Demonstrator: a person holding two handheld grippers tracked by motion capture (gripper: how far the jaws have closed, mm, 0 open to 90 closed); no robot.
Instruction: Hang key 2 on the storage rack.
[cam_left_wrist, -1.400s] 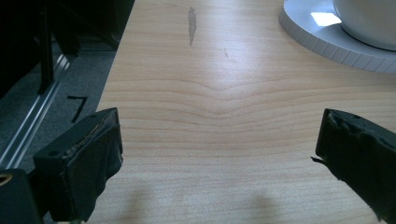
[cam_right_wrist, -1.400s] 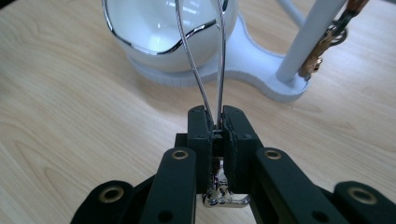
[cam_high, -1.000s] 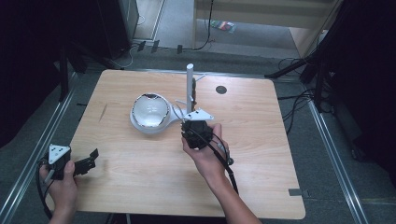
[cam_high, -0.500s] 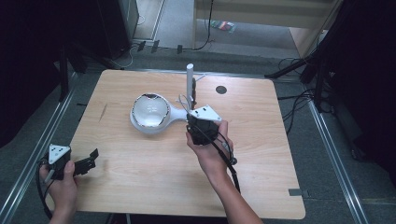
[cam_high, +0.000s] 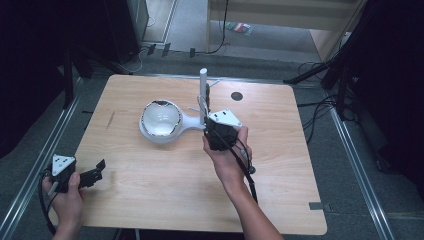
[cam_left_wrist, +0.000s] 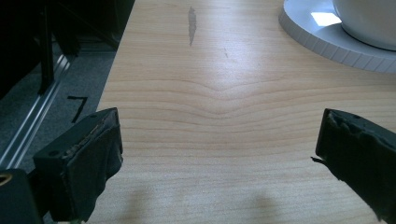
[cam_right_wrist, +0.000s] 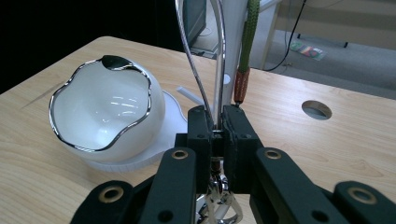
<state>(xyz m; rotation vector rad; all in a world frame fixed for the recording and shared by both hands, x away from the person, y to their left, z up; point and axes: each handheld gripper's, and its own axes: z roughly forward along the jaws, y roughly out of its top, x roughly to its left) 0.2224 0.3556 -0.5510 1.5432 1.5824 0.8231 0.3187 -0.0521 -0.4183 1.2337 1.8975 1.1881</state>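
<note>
1. Plainly, the right tongs (cam_right_wrist: 215, 126) are pressed nearly shut, with a thin chrome wire loop (cam_right_wrist: 218, 93) pinched between the two black jaws. In the high view the right tongs (cam_high: 207, 127) sit just beside the white post (cam_high: 203, 85).
2. From the grip, the wire loop's long axis runs straight up and away from the jaws, roughly upright. Its two strands spread as they climb out of the top of the right gripper view. More bright metal shows below the jaws, but what it is cannot be made out.
3. Just beyond the right tongs and a little to their right hangs a green rod (cam_right_wrist: 250, 32) with a copper-coloured end, near the loop. Whether the two touch cannot be told.
4. Ahead and to the left of the right tongs stands a white bowl (cam_right_wrist: 107, 116) with a wavy chrome rim, seated on a round white base (cam_right_wrist: 173, 112). The bowl is close to these jaws but apart from them.
5. The left tongs (cam_left_wrist: 219, 154) gape wide with nothing between them, held low over the bare tabletop (cam_high: 165, 190). In the high view the left tongs (cam_high: 100, 167) are at the near left edge, well apart from the bowl (cam_high: 161, 117). From them the base (cam_left_wrist: 322, 42) lies far ahead and to the right.
6. The judgement is that the coming move belongs to the right hand. It is far nearer to the work, and it already holds the loop. Any lift or shift should follow the loop's upright line, with the bowl off to the left of the jaws.
</note>
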